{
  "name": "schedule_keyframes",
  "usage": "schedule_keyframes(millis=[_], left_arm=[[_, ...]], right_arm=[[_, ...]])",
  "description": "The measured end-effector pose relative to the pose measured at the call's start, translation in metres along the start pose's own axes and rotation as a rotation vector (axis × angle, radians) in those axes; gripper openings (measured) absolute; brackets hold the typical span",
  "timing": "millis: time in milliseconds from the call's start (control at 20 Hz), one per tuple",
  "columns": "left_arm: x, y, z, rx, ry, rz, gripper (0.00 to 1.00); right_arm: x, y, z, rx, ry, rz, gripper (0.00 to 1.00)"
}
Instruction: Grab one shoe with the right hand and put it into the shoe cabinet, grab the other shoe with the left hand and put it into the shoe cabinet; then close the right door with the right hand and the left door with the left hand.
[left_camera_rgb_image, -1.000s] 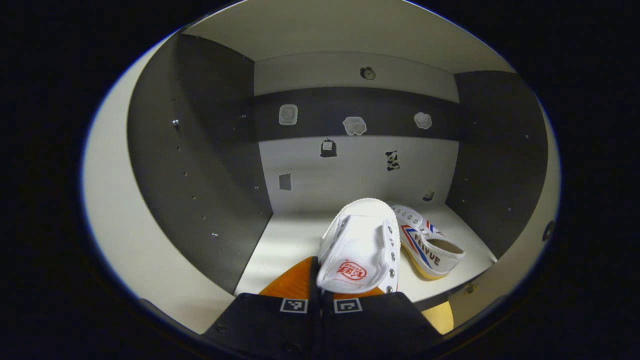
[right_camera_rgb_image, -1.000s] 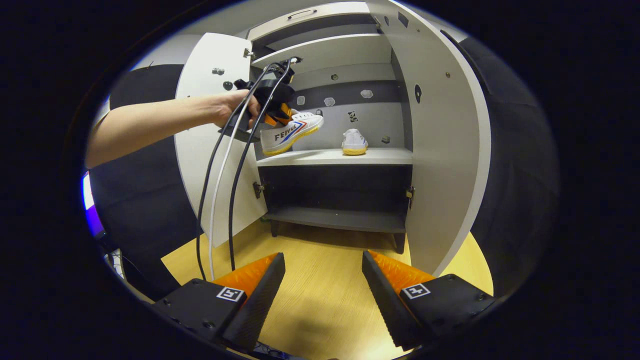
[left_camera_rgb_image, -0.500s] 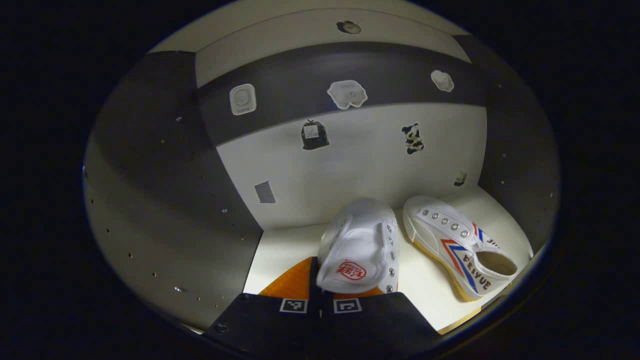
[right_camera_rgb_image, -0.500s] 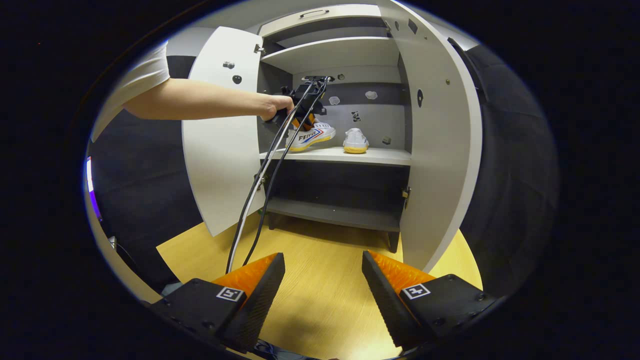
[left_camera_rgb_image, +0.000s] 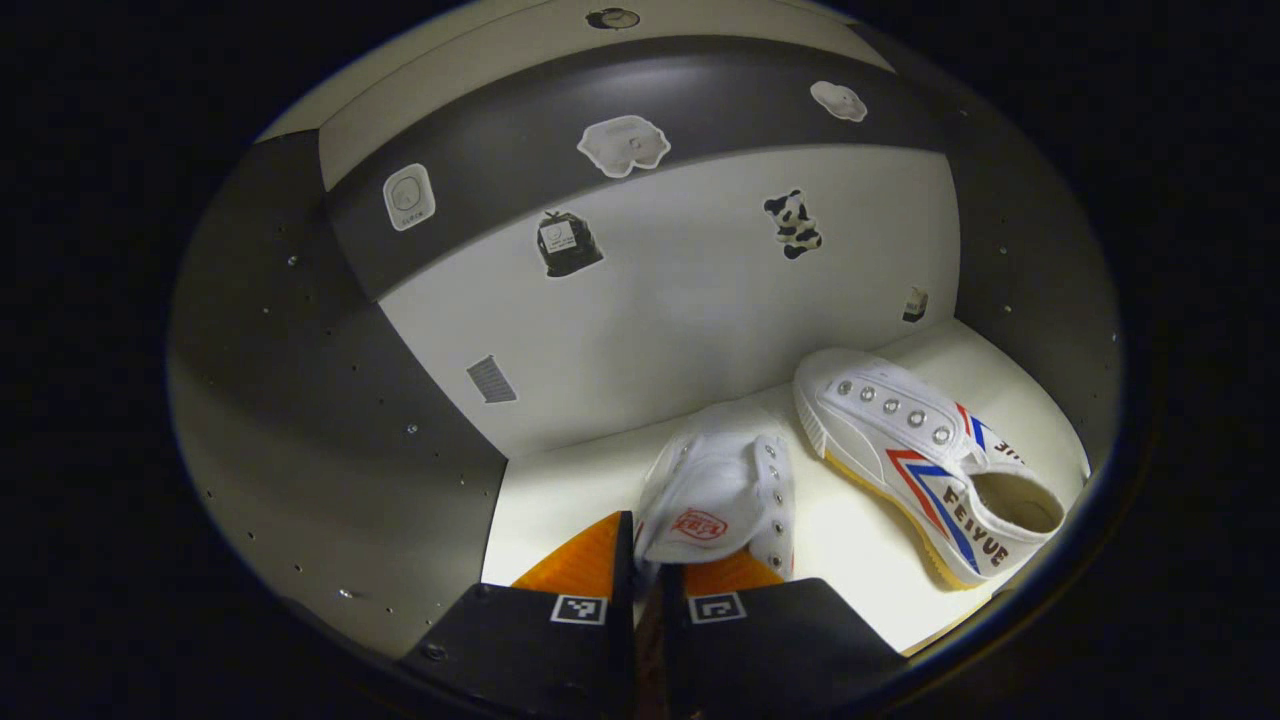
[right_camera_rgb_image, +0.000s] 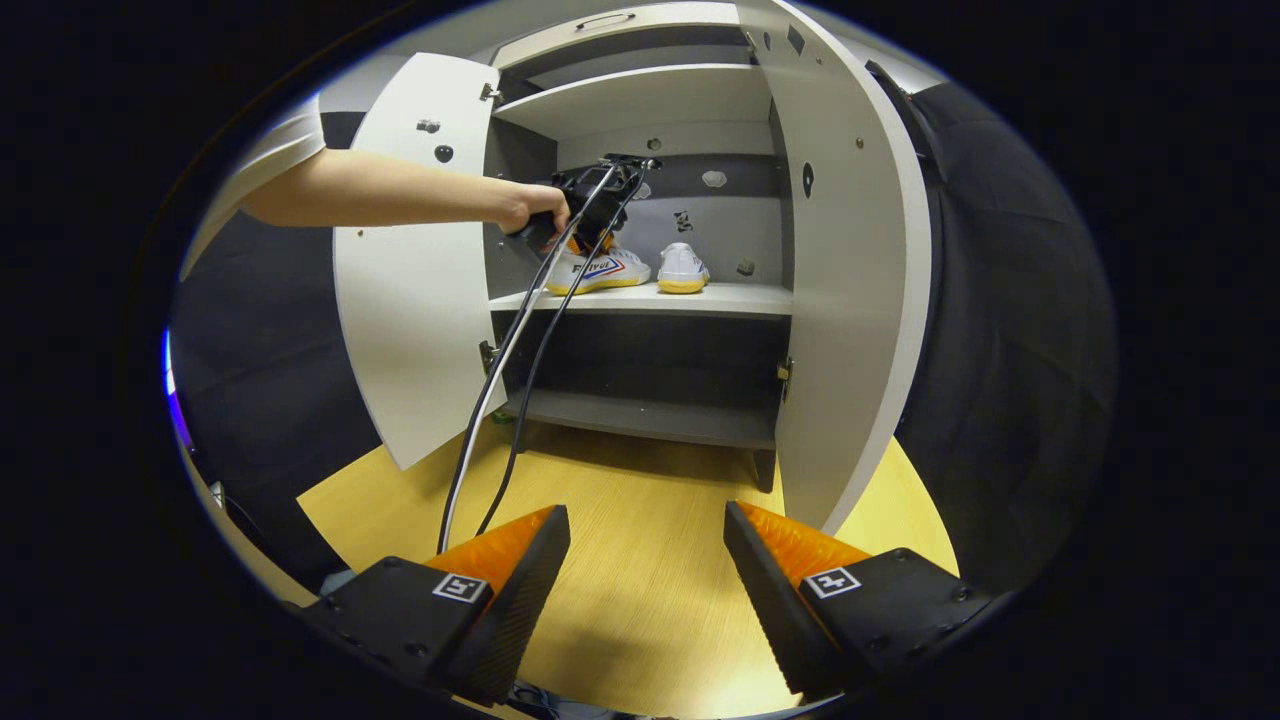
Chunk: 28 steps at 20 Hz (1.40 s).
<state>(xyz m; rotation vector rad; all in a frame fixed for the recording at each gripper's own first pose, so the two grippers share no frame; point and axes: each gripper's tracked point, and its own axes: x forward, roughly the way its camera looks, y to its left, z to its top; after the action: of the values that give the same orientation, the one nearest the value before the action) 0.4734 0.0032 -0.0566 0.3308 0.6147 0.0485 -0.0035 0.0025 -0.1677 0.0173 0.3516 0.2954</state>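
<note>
A white shoe (left_camera_rgb_image: 715, 490) with a red logo on its tongue rests toe-forward on the pale cabinet shelf (left_camera_rgb_image: 560, 490). My left gripper (left_camera_rgb_image: 650, 545) is shut on its heel end, with a narrow gap between the fingers. Beside it on the right lies the other white shoe (left_camera_rgb_image: 920, 450), with red and blue stripes. In the right gripper view both shoes (right_camera_rgb_image: 598, 272) (right_camera_rgb_image: 683, 270) sit on the middle shelf, the left gripper (right_camera_rgb_image: 590, 215) just above the left one. My right gripper (right_camera_rgb_image: 648, 515) hangs open over the wooden floor, with nothing between its fingers.
The cabinet's left door (right_camera_rgb_image: 410, 270) and right door (right_camera_rgb_image: 850, 270) both stand open. A person's hand (right_camera_rgb_image: 535, 205) and forearm reach in from the left, cables (right_camera_rgb_image: 500, 400) trailing down. A dark lower shelf (right_camera_rgb_image: 640, 420) sits below. Stickers dot the back wall (left_camera_rgb_image: 700, 300).
The left gripper carried the shoe deeper into the cabinet and lowered it onto the shelf; its fingers have parted slightly. The right gripper stayed open and drifted slightly.
</note>
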Motion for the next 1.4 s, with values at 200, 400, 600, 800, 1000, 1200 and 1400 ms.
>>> schedule_keyframes(millis=[200, 400, 600, 800, 1000, 1200, 1400], left_arm=[[-0.046, 0.014, 0.003, 0.032, -0.097, 0.017, 0.58], [-0.123, 0.007, -0.003, -0.075, -0.233, -0.044, 0.97], [-0.214, 0.002, -0.025, -0.151, -0.425, -0.101, 0.96], [-0.283, -0.001, -0.077, -0.247, -0.467, -0.146, 0.96], [-0.332, 0.003, -0.124, -0.228, -0.512, -0.133, 0.96], [-0.37, -0.016, -0.164, -0.323, -0.523, -0.199, 0.97], [-0.383, -0.033, -0.192, -0.28, -0.535, -0.234, 0.97]], right_arm=[[0.001, -0.004, 0.014, 0.011, -0.029, -0.026, 0.99], [-0.004, -0.01, 0.032, 0.011, -0.062, -0.065, 0.99], [-0.018, -0.016, 0.059, 0.008, -0.108, -0.112, 0.99], [-0.037, -0.026, 0.088, 0.004, -0.152, -0.176, 0.99], [-0.06, -0.039, 0.12, 0.009, -0.207, -0.253, 0.99], [-0.089, -0.049, 0.153, -0.005, -0.265, -0.3, 0.99], [-0.118, -0.069, 0.181, 0.024, -0.301, -0.339, 0.98]])
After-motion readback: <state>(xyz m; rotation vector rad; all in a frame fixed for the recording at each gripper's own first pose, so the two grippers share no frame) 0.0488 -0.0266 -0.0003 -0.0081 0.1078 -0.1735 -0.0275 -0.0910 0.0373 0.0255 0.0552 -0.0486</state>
